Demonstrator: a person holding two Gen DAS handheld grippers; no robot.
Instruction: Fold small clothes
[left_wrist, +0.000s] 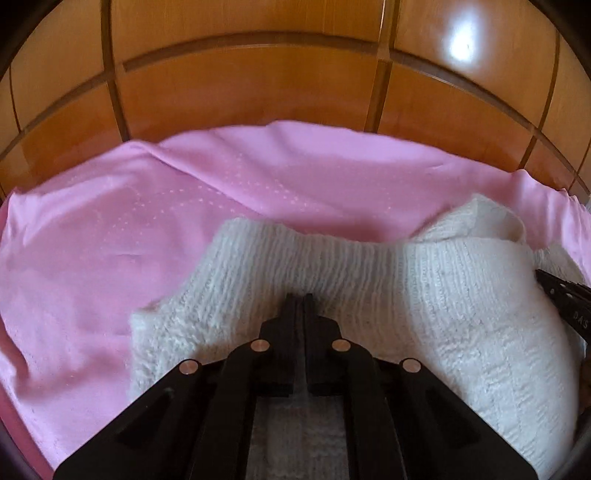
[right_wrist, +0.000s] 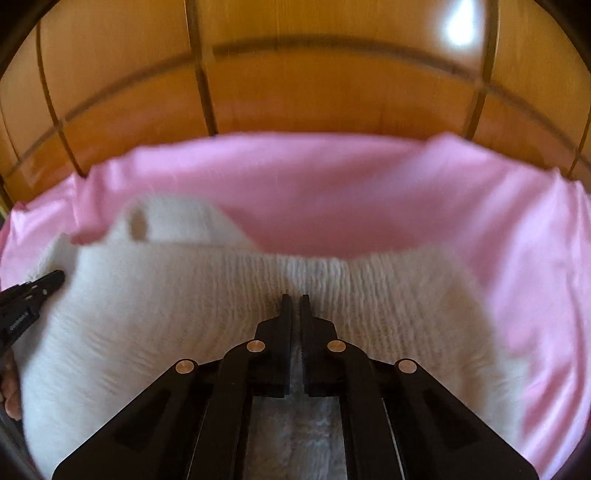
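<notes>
Knit garment (left_wrist: 388, 280) lies on the sheet (left_wrist: 110, 229), sheet spread under it and reaching out to left, right and far side. Behind the sheet stands a panelled wooden wall (left_wrist: 240, 85). Left gripper (left_wrist: 303, 295) sits over the garment's near-left part, fingers pressed together on a pinch of knit. Right gripper (right_wrist: 294, 297) sits over the near-right part, fingers nearly together with knit between them. In left wrist view the right gripper's tip enters at right edge, touching the garment. In right wrist view the left gripper enters at left edge, on the garment. A folded-up sleeve part (right_wrist: 177, 221) lies at the garment's far side, between the two grippers' positions.
</notes>
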